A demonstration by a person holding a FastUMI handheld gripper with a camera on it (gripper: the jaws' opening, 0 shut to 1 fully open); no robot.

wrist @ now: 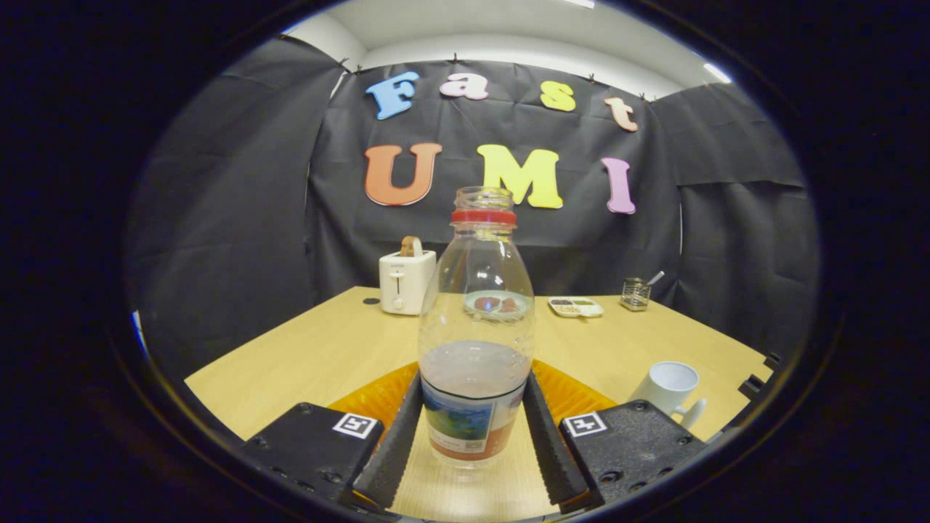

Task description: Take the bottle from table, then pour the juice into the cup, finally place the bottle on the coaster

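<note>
Pale wooden tabletop (305,356) in a black-draped booth; the bottle (476,341) (uncapped, upright) stands clamped between the hand-held gripper (472,428) fingers.

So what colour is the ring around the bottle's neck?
Red, on the bottle between the gripper fingers; gripper view.

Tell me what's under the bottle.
An orange coaster shows on both sides of the bottle, beyond the gripper fingers flanking its label. Whether the base rests on the coaster or on the table is hidden; finger contact can't be judged.
</note>
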